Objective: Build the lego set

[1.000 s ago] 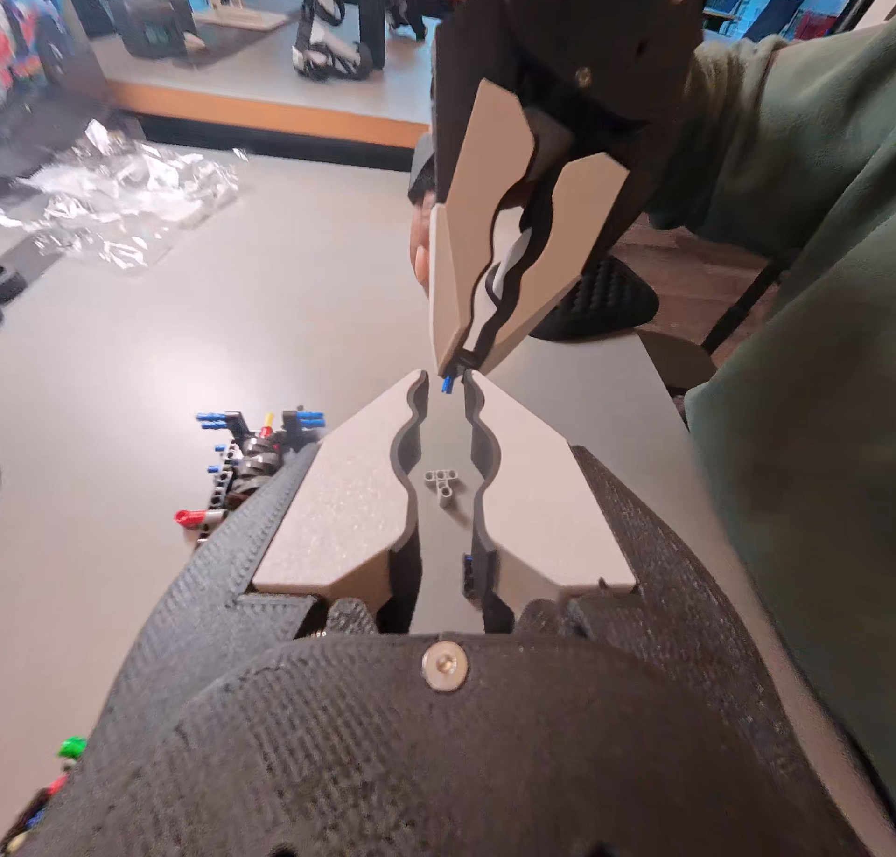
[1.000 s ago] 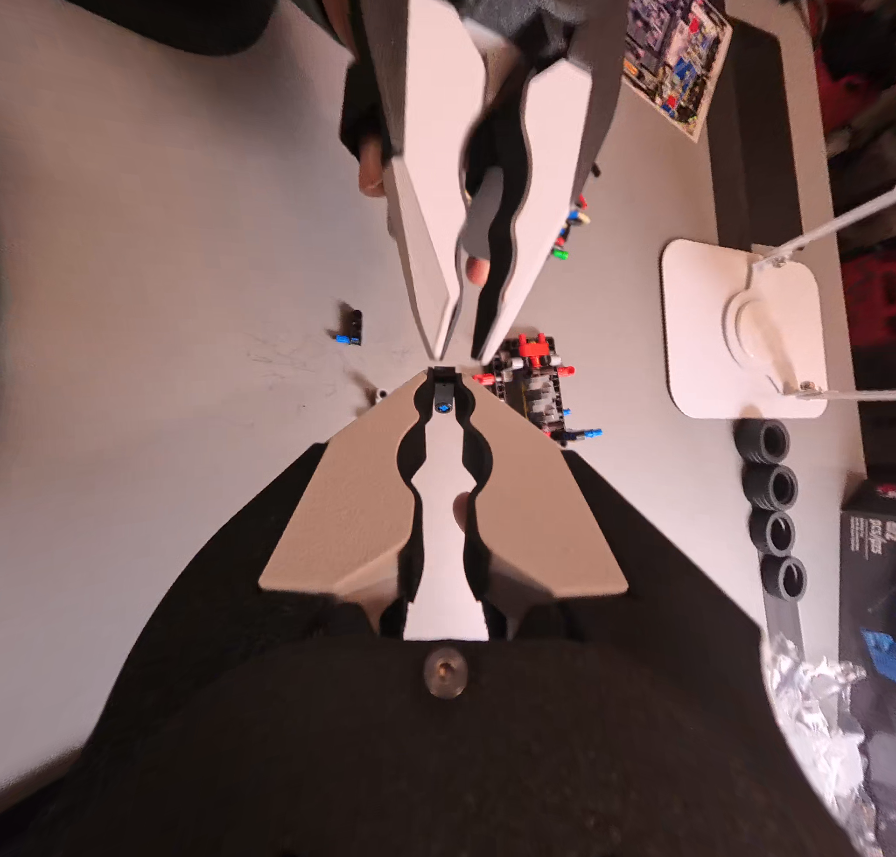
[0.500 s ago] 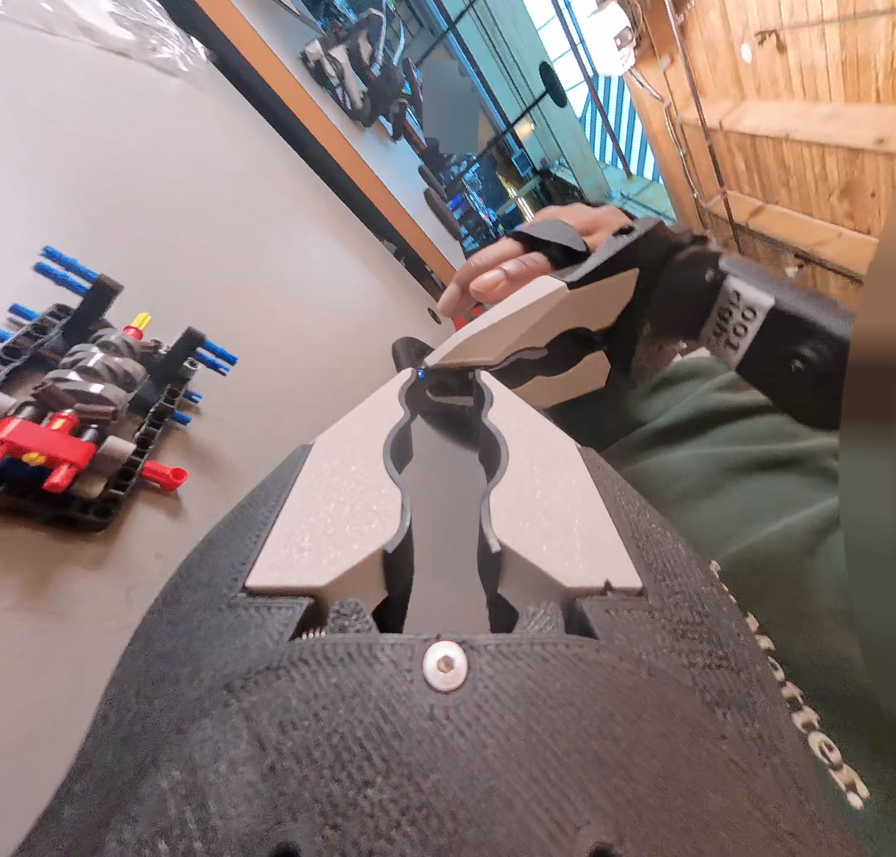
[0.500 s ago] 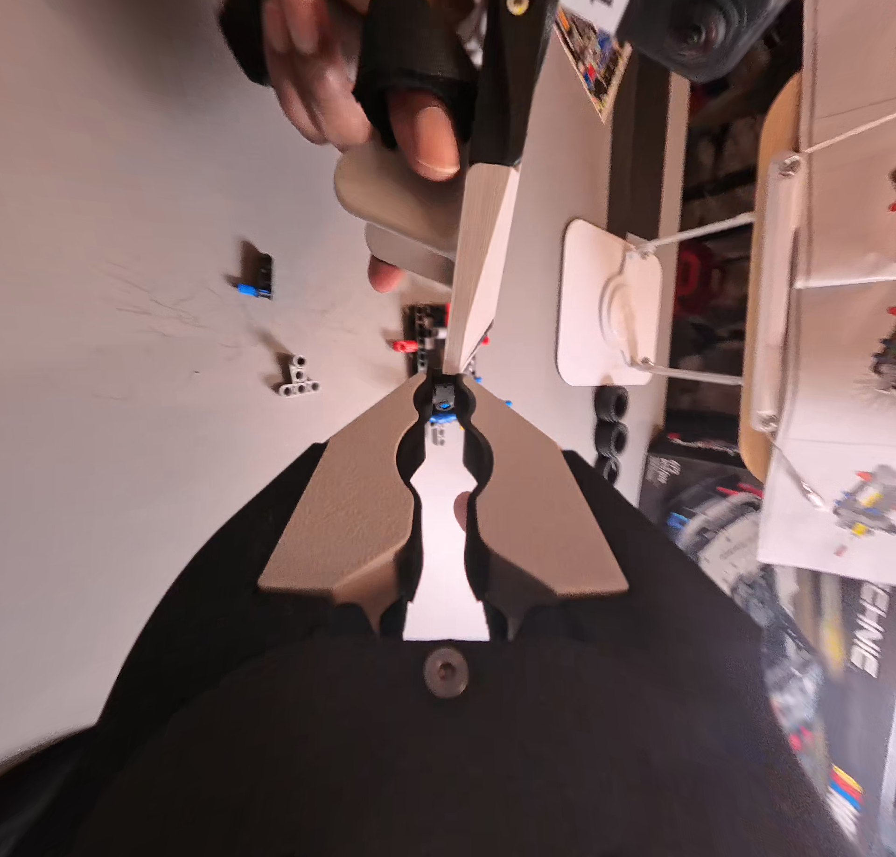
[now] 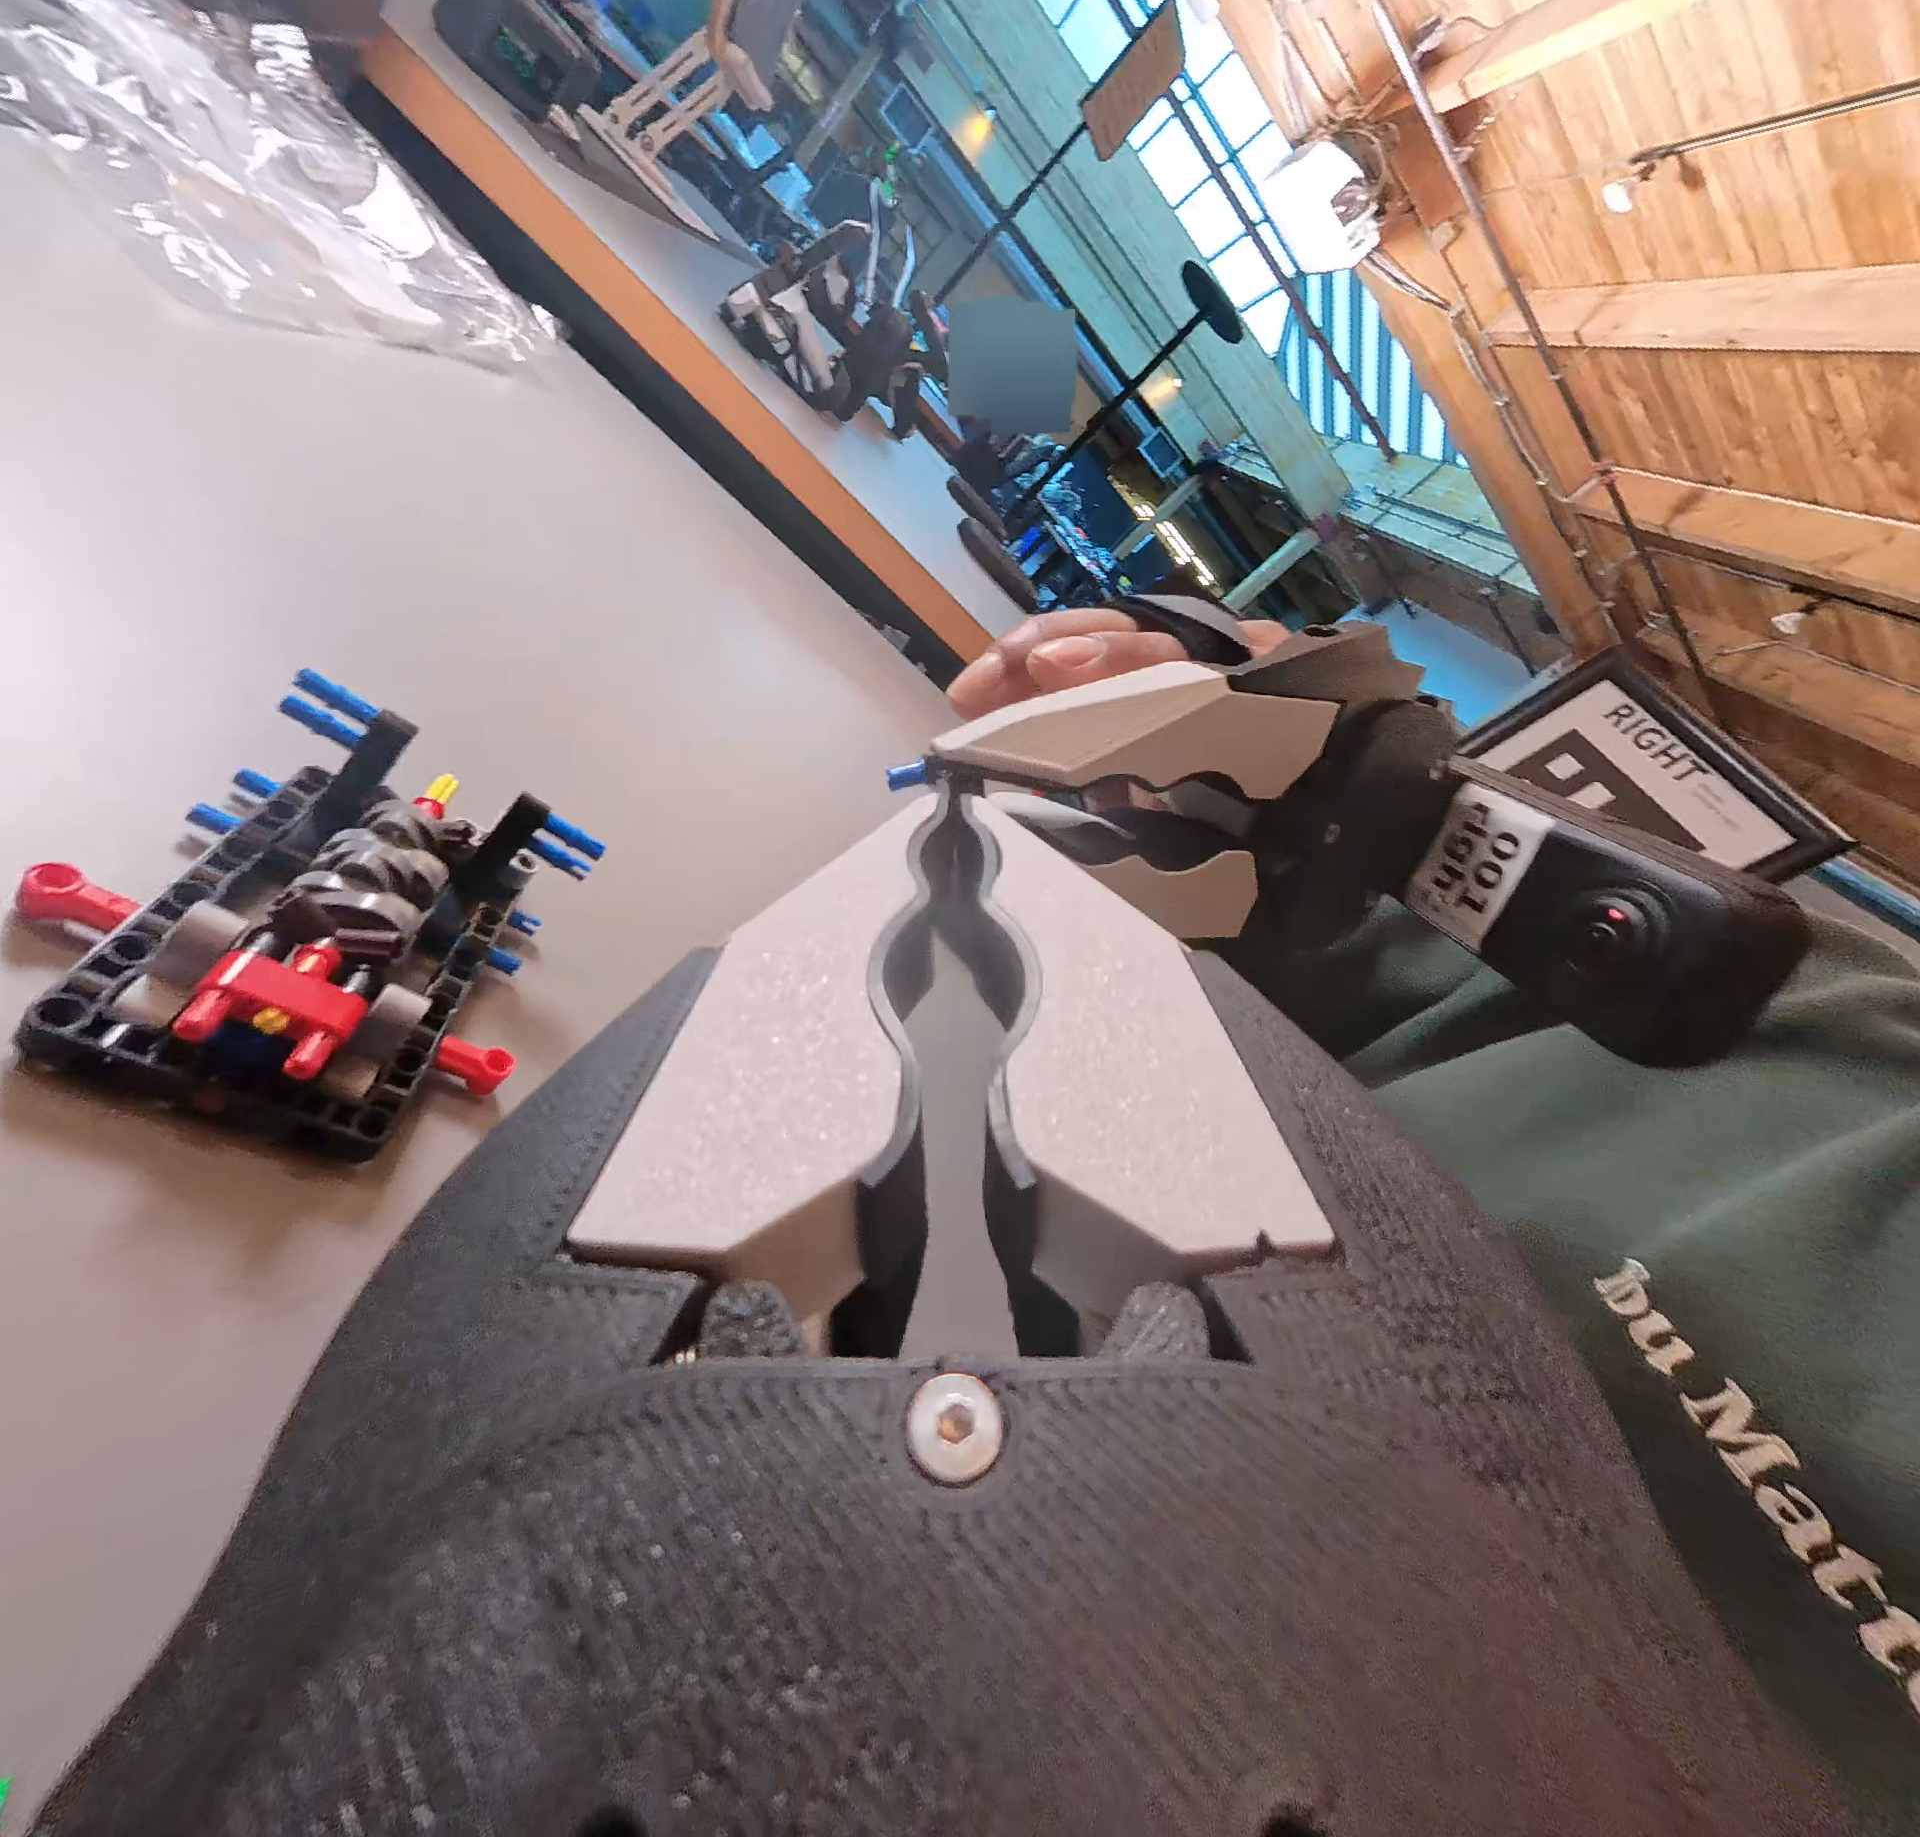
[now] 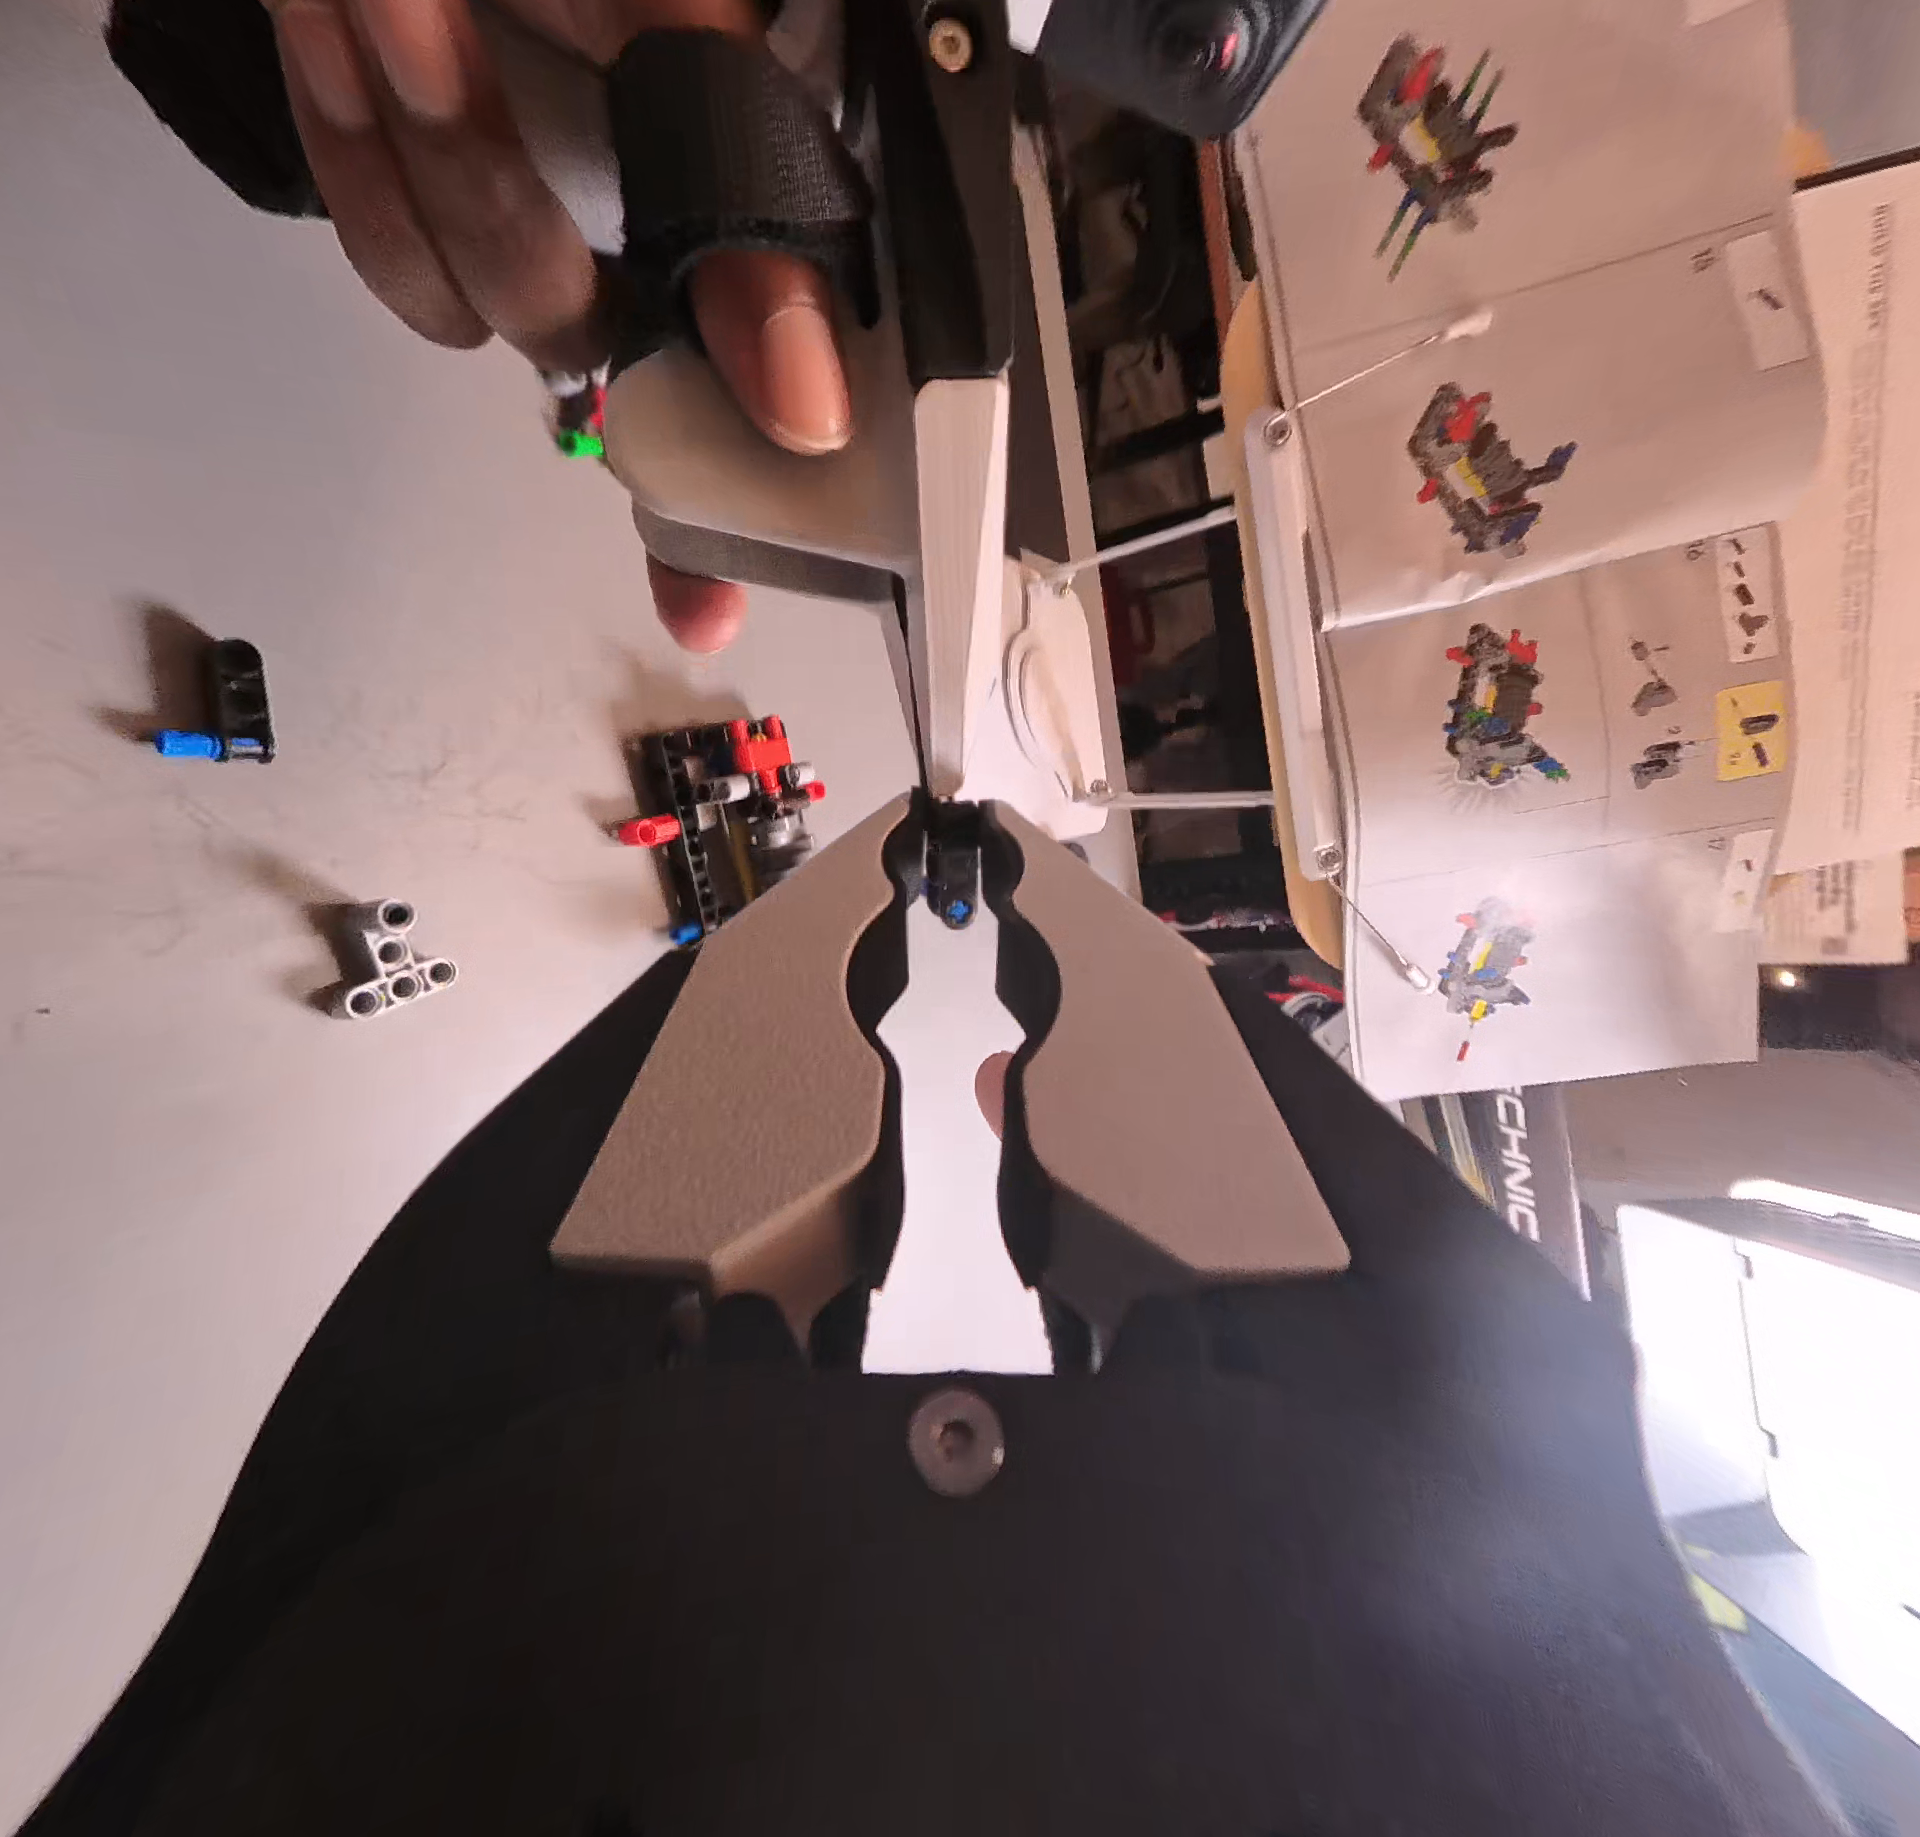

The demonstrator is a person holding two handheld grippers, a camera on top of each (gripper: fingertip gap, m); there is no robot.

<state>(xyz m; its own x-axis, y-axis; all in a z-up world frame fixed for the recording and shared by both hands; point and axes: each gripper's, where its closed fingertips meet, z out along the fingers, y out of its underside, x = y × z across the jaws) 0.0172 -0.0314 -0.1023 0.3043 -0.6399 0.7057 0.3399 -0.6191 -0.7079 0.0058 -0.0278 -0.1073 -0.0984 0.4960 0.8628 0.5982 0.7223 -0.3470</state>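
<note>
My right gripper (image 6: 951,821) is shut on a small black connector (image 6: 954,857) with a blue pin (image 6: 956,912) through it, held above the table. In the left wrist view the right gripper (image 5: 951,774) comes in from the right, and the blue pin (image 5: 904,774) sticks out of its tip. My left gripper (image 5: 954,800) has its fingertips shut together, right against the underside of that held piece. It also shows edge-on from above in the right wrist view (image 6: 930,779). The partly built black, red and grey assembly (image 5: 281,956) lies on the table (image 5: 416,540).
A grey T-shaped beam (image 6: 384,961) and a black piece with a blue pin (image 6: 234,696) lie loose on the table. The assembly (image 6: 727,821) is beside them. An open instruction booklet (image 6: 1507,540) hangs on a white stand (image 6: 1049,707). Crumpled clear plastic (image 5: 208,125) lies far left. Only a small space, under 4 cm, lies between the two pairs of fingers.
My left gripper's jaws were open around the right gripper's tip and have shut there. Both grippers have turned and lifted. The right gripper has kept its hold on the black connector.
</note>
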